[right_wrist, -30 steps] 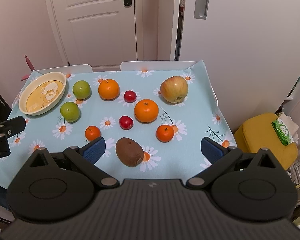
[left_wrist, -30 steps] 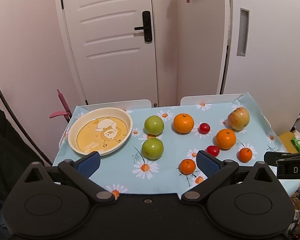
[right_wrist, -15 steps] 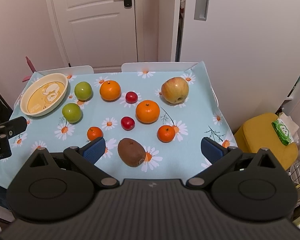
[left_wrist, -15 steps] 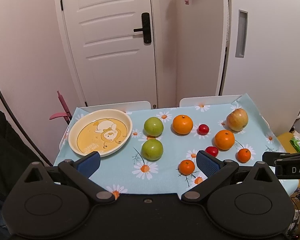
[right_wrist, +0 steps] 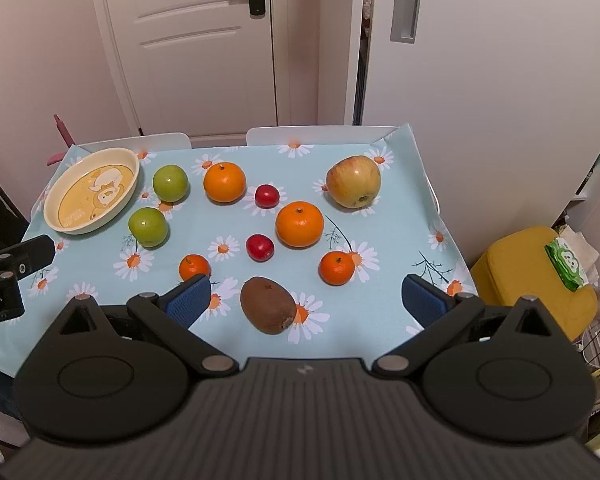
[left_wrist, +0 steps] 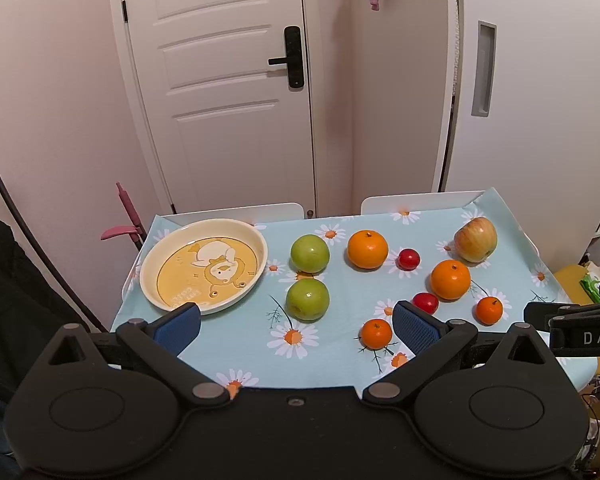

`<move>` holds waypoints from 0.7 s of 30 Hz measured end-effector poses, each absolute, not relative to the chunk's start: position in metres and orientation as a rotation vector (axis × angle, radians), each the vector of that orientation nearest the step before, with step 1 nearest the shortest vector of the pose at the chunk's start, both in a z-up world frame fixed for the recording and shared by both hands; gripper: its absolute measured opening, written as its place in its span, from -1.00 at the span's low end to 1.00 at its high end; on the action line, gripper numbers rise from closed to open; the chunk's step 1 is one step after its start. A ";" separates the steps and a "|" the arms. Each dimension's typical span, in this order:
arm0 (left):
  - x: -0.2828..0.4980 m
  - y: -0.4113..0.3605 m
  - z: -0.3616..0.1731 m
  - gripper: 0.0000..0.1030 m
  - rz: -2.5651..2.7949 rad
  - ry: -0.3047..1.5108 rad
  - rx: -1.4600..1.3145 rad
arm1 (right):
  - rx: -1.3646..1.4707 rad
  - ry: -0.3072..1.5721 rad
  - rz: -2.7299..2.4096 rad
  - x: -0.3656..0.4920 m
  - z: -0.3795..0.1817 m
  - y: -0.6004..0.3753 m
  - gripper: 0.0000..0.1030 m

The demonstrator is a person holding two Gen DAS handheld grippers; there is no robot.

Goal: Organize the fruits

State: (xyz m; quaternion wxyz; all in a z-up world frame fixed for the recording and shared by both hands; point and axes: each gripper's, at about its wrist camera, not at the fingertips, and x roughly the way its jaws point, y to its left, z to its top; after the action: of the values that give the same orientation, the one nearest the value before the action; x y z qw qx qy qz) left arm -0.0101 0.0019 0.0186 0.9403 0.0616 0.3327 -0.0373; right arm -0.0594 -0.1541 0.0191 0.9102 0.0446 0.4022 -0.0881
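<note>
Worktop [right_wrist: 384,312] carries everything; nothing is in the plate [right_wrist: 130,192] yet, far left corner, so the job looks unstarted

Both sets of jaws are spread wide and empty, held above the near edge. Left gripper [left_wrist: 296,326] looks straight at the near green apple [left_wrist: 307,299], plate just left of it. Right gripper [right_wrist: 306,302] has the kiwi [right_wrist: 267,309] dead ahead between its fingers, closest fruit to either tool; its long axis runs diagonally, far-left to near-right, so I'd expect the jaws to need a slight twist to close across the short side

Rest, big to small: red-yellow apple [right_wrist: 353,181] far right, two oranges [right_wrist: 299,224], far green apple [right_wrist: 170,183], two mandarins [right_wrist: 337,267], two small red fruits [right_wrist: 260,247]

Hidden: kiwi isn't visible from the left wrist, blocked by that gripper's body. Left mandarin [right_wrist: 195,266] partly behind the right gripper's left pad. Red fruits too small to identify
</note>
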 end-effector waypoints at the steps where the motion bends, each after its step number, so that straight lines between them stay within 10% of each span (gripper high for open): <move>1: -0.010 0.002 0.019 1.00 -0.077 0.679 0.126 | 0.091 0.830 -0.181 -0.059 0.018 -0.155 1.00; 21: 0.017 -0.029 -0.035 1.00 -0.032 0.726 0.108 | 0.023 0.854 -0.061 -0.028 -0.026 -0.214 1.00</move>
State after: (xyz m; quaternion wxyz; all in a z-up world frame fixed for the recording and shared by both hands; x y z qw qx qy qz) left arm 0.0170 -0.0288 -0.0345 0.9332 0.0527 0.3550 -0.0156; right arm -0.0282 -0.2141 -0.0257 0.9097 0.0114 0.4141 -0.0297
